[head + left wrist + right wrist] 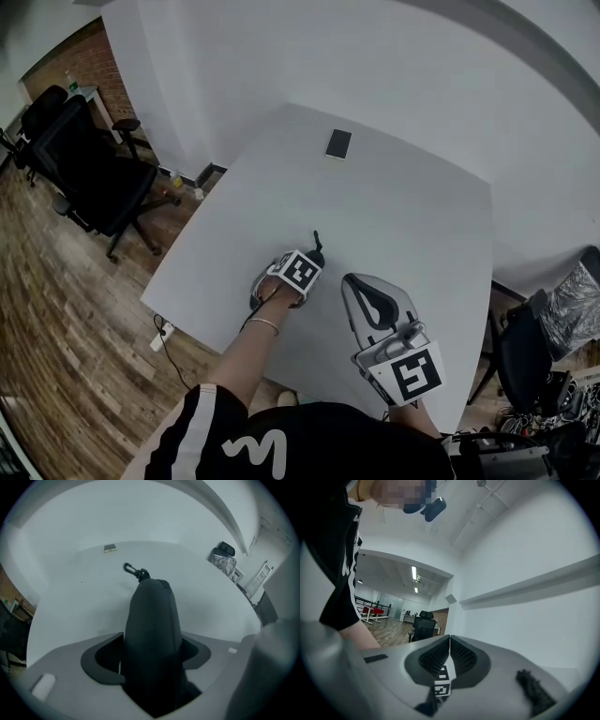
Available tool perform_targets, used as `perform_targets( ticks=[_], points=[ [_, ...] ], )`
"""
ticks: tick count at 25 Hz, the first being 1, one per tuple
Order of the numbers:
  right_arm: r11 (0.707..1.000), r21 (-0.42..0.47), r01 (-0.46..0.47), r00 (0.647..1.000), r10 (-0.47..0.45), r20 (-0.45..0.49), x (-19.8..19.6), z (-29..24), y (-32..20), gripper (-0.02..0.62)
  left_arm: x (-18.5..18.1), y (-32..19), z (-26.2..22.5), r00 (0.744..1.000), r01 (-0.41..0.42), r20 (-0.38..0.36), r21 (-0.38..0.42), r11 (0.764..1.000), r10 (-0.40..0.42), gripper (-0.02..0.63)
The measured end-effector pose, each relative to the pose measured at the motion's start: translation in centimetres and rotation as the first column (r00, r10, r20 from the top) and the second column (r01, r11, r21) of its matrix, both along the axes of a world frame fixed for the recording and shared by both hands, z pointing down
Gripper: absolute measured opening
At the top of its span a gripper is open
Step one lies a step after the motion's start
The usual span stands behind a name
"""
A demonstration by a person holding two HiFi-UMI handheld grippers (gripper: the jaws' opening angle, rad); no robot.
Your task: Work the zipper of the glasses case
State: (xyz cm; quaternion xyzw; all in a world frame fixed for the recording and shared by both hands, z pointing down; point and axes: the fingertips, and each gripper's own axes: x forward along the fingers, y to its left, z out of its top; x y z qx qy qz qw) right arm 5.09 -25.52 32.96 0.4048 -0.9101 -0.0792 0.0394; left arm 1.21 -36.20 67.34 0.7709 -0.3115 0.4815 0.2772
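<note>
The left gripper [152, 641] has its jaws spread wide with the dark glasses case [152, 616] standing between them. The case nearly fills the gap, but a sliver of light shows between it and one pad, so the jaws are not squeezing it. This gripper points steeply down over the near part of the white table [403, 206]. From above, its marker cube hides most of the case. The far end of the case carries a small black clip [133, 570], which lies on the tabletop and points away from the person. I can't make out the zipper from either angle.

The right gripper [450, 645] has its ribbed pads brought together with only a thin slit between them, and nothing is caught there. It is held level, just to the right of the left one and apart from the case.

A bangle [265, 324] sits on the person's left wrist. A phone [338, 143] lies flat near the table's far edge. A black office chair [94, 173] stands on the wooden floor [56, 319] off to the left.
</note>
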Motion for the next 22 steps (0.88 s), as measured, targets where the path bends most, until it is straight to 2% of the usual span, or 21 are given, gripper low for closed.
perform_targets(
  ticks=[1,6,8,10,13,15,16,17,18,20,21,22],
  points=[
    [1.000,-0.001,-0.006,1.000,0.006,0.003,0.1,0.0,0.0,0.009,0.0,-0.1,0.2,1.000,-0.014,0.005,0.016,1.000,0.014,0.327],
    [0.999,-0.011,-0.030,0.999,0.030,0.030,0.8,0.0,0.0,0.008,-0.8,-0.3,-0.3,0.997,-0.006,-0.077,0.066,0.998,0.011,0.316],
    [1.000,-0.001,-0.031,0.999,0.031,0.042,0.7,-0.5,0.2,0.008,-1.0,0.3,-1.4,0.995,-0.033,-0.093,0.088,0.996,0.041,0.307],
    [0.999,0.014,-0.032,0.998,0.031,0.052,0.8,-1.0,0.4,0.009,-1.3,1.1,-2.8,0.987,-0.059,-0.143,0.121,0.991,0.076,0.303],
    [0.999,0.022,-0.042,0.998,0.041,0.041,1.1,-1.0,0.4,0.009,-1.8,2.0,-7.2,0.947,-0.064,-0.294,0.219,0.974,0.129,0.299],
    [0.999,0.025,-0.049,0.999,0.048,0.014,1.0,-0.9,0.3,0.008,-2.5,2.7,-11.7,0.897,-0.078,-0.396,0.291,0.953,0.195,0.299],
    [0.998,0.032,-0.048,0.999,0.048,-0.008,0.9,-0.8,0.3,0.009,-2.7,3.4,-14.4,0.857,-0.092,-0.455,0.326,0.941,0.241,0.299],
    [0.998,0.041,-0.045,0.998,0.046,-0.031,0.8,-0.8,0.4,0.008,-2.8,4.3,-17.4,0.799,-0.106,-0.525,0.359,0.927,0.294,0.299],
    [0.998,0.057,-0.039,0.998,0.042,-0.053,0.5,-0.9,0.6,0.009,-2.8,5.4,-20.7,0.718,-0.114,-0.604,0.389,0.914,0.346,0.299],
    [0.992,0.127,-0.009,0.996,0.020,-0.085,-0.6,-2.0,1.2,0.009,-3.0,8.0,-27.3,0.509,-0.098,-0.751,0.435,0.895,0.421,0.299],
    [0.987,0.163,0.006,0.994,0.011,-0.105,-1.1,-2.6,1.4,0.009,-3.2,9.3,-30.1,0.414,-0.087,-0.793,0.454,0.887,0.447,0.299],
    [0.981,0.193,0.019,0.992,0.006,-0.129,-1.7,-3.1,1.7,0.009,-3.4,10.5,-32.4,0.342,-0.085,-0.811,0.476,0.875,0.474,0.299]
  ],
)
